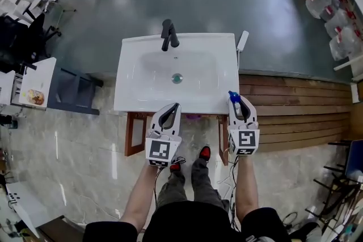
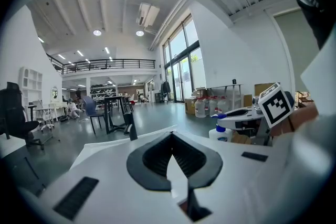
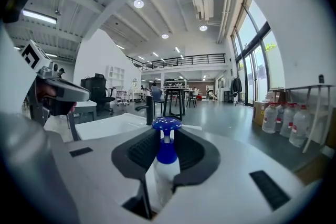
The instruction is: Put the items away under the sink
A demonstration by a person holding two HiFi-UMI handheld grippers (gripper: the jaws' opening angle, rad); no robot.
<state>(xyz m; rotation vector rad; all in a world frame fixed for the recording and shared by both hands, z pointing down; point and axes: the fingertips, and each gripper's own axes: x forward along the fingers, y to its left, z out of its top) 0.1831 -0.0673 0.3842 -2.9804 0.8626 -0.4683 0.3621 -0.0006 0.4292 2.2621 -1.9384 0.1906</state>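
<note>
Standing upright, the blue-capped bottle [image 3: 167, 156] is pinched between right gripper [image 3: 167, 139] jaws; left gripper [image 2: 171, 138] jaws closed, empty

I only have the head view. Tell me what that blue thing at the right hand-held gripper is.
Observer: It's the pump top of a white bottle. The right hand-held gripper is shut on the bottle, which stands upright between the jaws.
Operator: Now report the left one.
Observer: The left hand-held gripper is empty, with its jaws closed tip to tip and nothing between them.
</note>
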